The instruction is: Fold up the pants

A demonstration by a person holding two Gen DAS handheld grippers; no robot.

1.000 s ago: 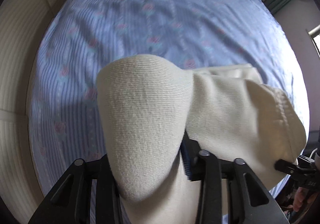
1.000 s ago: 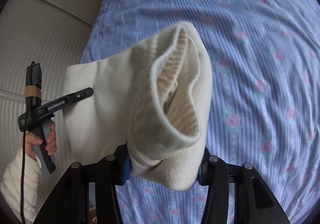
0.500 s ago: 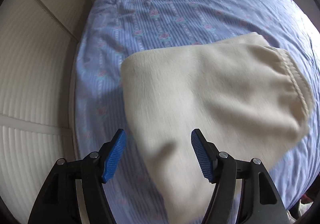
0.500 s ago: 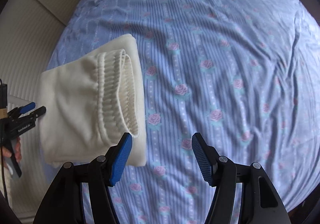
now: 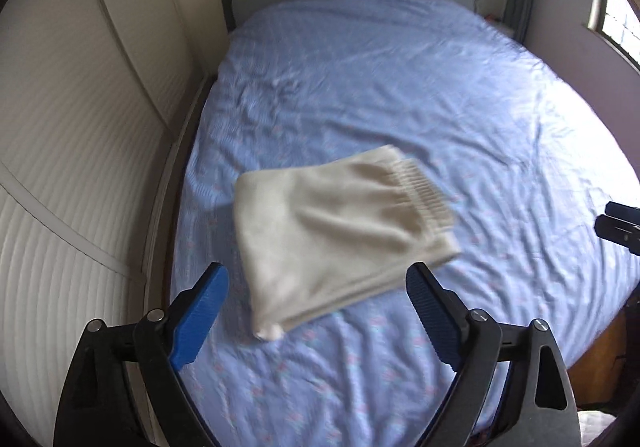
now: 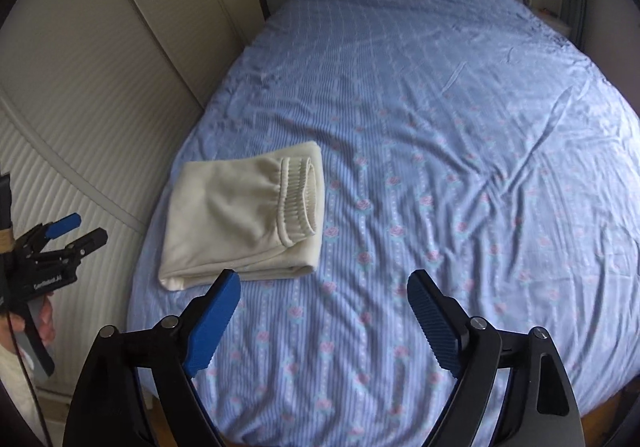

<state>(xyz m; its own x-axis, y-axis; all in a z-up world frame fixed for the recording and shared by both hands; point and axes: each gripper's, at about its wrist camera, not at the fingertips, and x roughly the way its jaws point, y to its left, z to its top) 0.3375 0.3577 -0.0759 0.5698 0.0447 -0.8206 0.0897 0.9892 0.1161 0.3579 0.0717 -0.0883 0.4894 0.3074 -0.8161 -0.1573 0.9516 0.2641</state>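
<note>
The cream knit pants (image 6: 244,215) lie folded in a compact bundle on the blue rose-striped bedsheet (image 6: 440,187), near its left edge. My left gripper (image 5: 316,311) and right gripper (image 6: 324,321) both hang above the bed, spread wide and empty. I judge the folding done; next I'd only tidy the gaping waistband.

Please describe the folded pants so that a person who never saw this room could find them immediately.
Start from the large bed with the blue sheet printed with small pink roses. On its side nearest the white ribbed wardrobe doors, close to the foot end, lie the folded pants. They are the only thing on the sheet: a cream bundle, its ribbed elastic waistband facing the middle of the bed.
</note>
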